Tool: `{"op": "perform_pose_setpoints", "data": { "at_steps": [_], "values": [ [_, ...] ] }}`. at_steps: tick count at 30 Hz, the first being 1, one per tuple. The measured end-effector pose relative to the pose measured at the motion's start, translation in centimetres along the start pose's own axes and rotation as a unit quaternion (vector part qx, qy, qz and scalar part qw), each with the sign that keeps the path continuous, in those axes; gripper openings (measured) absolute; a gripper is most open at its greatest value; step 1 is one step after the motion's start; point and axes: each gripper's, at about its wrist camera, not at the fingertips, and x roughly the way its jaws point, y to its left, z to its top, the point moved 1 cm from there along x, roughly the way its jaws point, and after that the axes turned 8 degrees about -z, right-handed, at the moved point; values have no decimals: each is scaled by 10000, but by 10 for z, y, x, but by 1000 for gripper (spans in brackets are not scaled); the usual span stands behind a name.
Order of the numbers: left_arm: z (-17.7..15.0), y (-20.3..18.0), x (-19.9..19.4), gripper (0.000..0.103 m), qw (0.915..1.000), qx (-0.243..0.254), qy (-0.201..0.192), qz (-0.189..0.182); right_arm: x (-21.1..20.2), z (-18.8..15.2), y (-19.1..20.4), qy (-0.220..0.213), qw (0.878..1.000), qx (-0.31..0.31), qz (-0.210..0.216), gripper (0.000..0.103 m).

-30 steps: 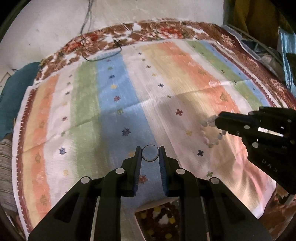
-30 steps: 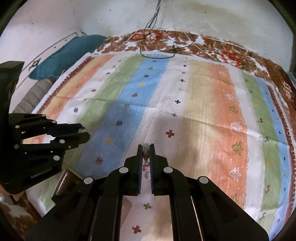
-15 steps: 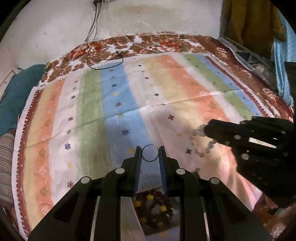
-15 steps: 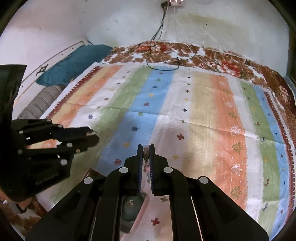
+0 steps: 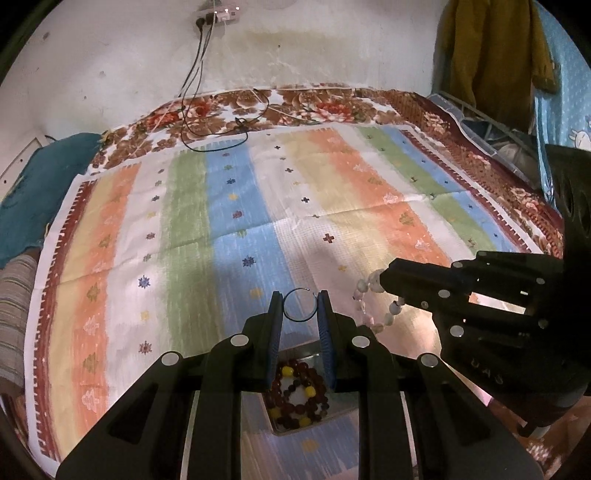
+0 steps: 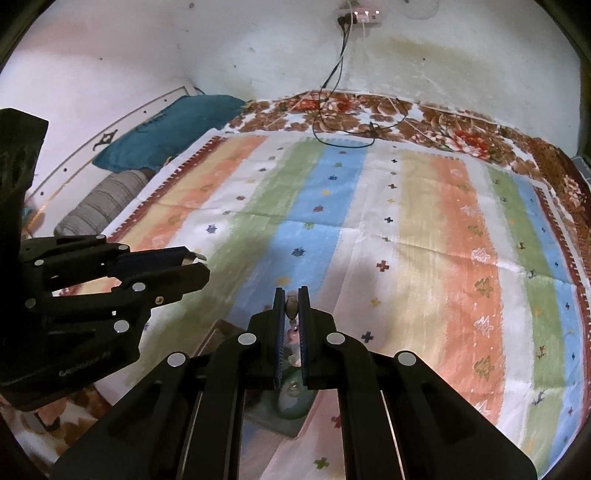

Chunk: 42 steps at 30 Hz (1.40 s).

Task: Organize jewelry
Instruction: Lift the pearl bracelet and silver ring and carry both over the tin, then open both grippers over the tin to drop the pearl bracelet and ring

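My left gripper (image 5: 300,304) is shut on a thin dark wire ring (image 5: 299,305), held across its tips above the striped cloth. Below it lies a tray compartment with a dark red and yellow bead bracelet (image 5: 297,393). My right gripper (image 6: 291,304) is shut on a pale bead bracelet (image 6: 291,306); in the left wrist view that bracelet (image 5: 369,302) hangs in a loop from the right gripper (image 5: 384,282). A greenish bangle (image 6: 293,397) lies in the tray under the right gripper. The left gripper (image 6: 195,264) shows at the left of the right wrist view.
A striped cloth (image 5: 240,206) covers the bed over a floral blanket (image 5: 317,103). Black cables (image 5: 207,122) trail from a wall socket (image 5: 221,14). A teal pillow (image 6: 173,125) and a grey striped bolster (image 6: 99,206) lie at the left. Clothes hang at the right (image 5: 491,55).
Both grippers have lifted and pulled back, each keeping its hold. The tray with the bead bracelet and the bangle has come into view beneath them.
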Motion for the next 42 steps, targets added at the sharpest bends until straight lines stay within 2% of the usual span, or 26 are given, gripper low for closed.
{"op": "perform_pose_setpoints", "data": {
  "at_steps": [8, 15, 17, 18, 22, 26, 28, 34, 36, 38, 42],
  "values": [
    [-13, -1, -5, 18, 10000, -70, 18, 23, -3, -15, 8, 109, 9999, 18, 82, 8],
    [-21, -5, -8, 19, 9998, -67, 73, -162, -11, -21, 8, 26, 9998, 156, 148, 8],
    [-23, -4, -8, 24, 10000, -4, 77, -61, -12, -22, 6, 43, 9998, 163, 107, 20],
    [-25, -3, -8, 26, 10000, 4, 78, 1, -12, -24, 5, 70, 9998, 155, 87, 37],
    [-27, 3, -10, 27, 9999, -95, 90, 30, -15, -28, 5, 75, 10000, 5, -35, 39],
    [-34, 4, -15, 34, 9999, -111, 103, 25, -22, -33, -1, 24, 10000, 37, -57, 40],
    [-37, 4, -17, 35, 9999, -90, 119, 34, -26, -35, -3, -10, 10000, 24, -96, 44],
    [-48, 2, -23, 50, 9999, -69, 141, -25, -38, -45, -11, -101, 9998, 68, -164, 55],
    [-51, 1, -26, 62, 9998, -70, 158, -24, -39, -47, -13, -107, 9997, 62, -203, 58],
    [-54, 0, -26, 65, 9998, -55, 178, -24, -42, -50, -13, -129, 9996, 45, -246, 61],
    [-60, -2, -30, 80, 9998, -57, 169, -44, -47, -57, -16, -171, 9995, 67, -271, 71]
  ]
}}
